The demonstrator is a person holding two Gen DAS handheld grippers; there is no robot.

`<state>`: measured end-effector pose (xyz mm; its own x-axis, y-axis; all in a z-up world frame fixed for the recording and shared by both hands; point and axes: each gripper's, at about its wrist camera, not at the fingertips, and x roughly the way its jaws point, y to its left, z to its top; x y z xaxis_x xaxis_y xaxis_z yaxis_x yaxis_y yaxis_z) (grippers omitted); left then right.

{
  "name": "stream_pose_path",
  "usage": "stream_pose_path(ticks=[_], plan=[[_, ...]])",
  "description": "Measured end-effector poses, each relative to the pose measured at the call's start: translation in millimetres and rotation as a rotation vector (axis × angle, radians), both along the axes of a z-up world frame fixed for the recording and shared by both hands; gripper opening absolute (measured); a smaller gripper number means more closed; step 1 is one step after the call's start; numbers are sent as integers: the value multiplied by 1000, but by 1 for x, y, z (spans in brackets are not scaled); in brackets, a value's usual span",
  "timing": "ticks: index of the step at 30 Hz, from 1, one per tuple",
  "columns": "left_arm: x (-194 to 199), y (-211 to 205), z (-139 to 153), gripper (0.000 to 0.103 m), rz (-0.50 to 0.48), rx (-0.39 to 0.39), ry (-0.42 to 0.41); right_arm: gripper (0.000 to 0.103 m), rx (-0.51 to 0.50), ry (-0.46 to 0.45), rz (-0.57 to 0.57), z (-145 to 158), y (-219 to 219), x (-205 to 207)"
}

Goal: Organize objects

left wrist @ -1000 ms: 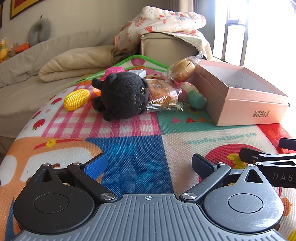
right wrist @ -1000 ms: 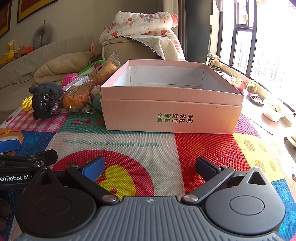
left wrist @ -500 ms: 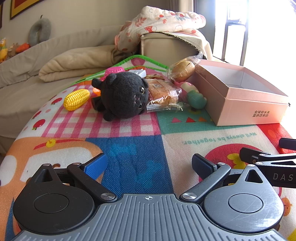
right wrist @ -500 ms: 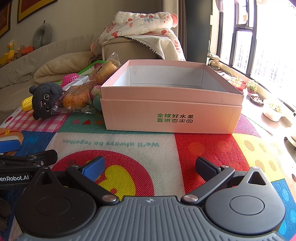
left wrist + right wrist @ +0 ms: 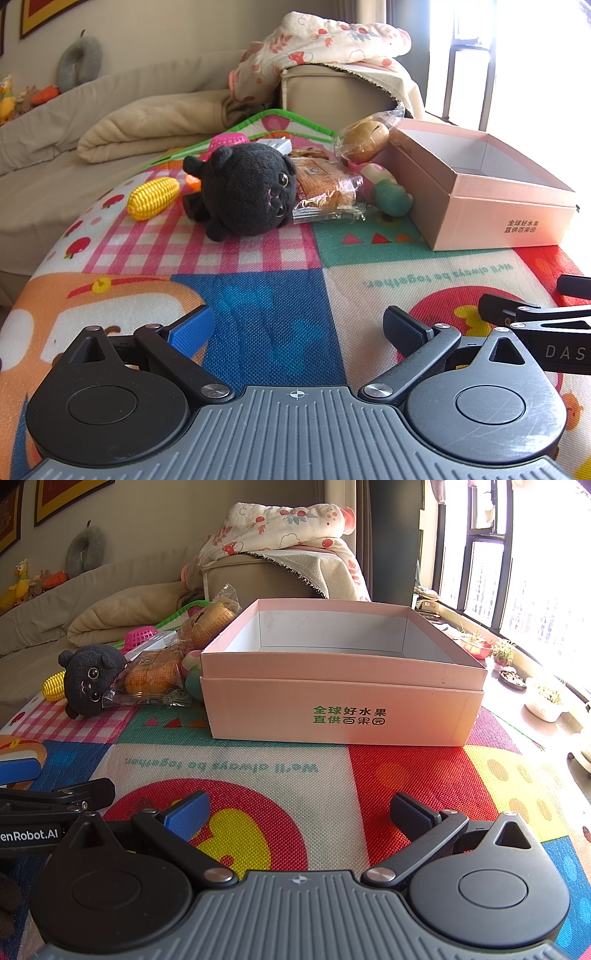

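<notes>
Pink box [image 5: 343, 701] and both wide-open, empty tools, left [image 5: 297, 326] and right [image 5: 301, 810], remain unmoved.

The pink basket [image 5: 226, 141] sits mostly hidden behind the black plush [image 5: 247, 188].

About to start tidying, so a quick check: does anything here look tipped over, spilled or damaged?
Only mildly. The black plush cat lies on its side on the mat, and the wrapped bread rests against it in a loose pile beside the pink box. Nothing looks spilled or damaged.
</notes>
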<state>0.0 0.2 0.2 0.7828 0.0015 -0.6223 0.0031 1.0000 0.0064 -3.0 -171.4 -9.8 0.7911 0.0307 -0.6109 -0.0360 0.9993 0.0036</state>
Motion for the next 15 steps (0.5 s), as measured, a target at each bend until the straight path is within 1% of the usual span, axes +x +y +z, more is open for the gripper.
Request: stream_pose_path(ticks=[15], plan=[[0,0,0,102,0,2,0,103,-2,1,0,2,0,-2]])
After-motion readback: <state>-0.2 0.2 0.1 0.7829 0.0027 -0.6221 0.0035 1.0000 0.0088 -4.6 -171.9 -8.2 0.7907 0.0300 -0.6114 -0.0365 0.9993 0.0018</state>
